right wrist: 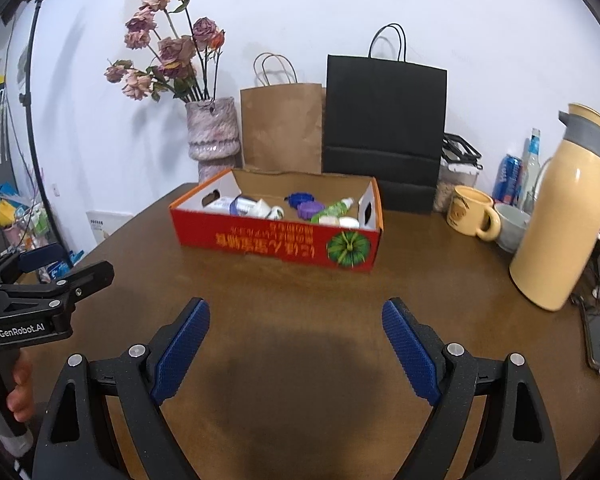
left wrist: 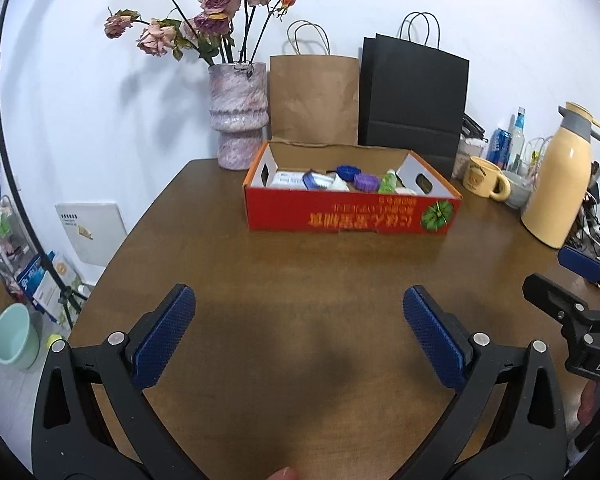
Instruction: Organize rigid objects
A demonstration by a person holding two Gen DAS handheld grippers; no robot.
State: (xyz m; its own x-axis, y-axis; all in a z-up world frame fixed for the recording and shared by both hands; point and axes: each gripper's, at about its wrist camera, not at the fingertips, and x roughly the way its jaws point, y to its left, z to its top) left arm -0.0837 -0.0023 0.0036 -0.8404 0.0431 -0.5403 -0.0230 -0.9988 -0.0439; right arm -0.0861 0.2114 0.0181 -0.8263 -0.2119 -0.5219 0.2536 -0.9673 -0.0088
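wall (left wrist: 100,80): white | table (left wrist: 300,280): brown wood (rounded corners) | light: even

White lettering "GenRobot.AI" reads on the black plastic body of the left gripper (right wrist: 36,276) at nine o'clock in the right wrist view, while its counterpart, the right gripper (left wrist: 572,276), shows only "DAS" (cut off), and the red cardboard box (right wrist: 276,240) carries upside-down yellow characters, illegible.

The brown wooden surface (left wrist: 300,280) carries a red box (left wrist: 352,208), a vase (left wrist: 238,120), two paper bags, brown (left wrist: 314,100) and black (left wrist: 414,96), a mug (left wrist: 486,178), a bowl (right wrist: 512,226) and a cream jug (left wrist: 560,184).
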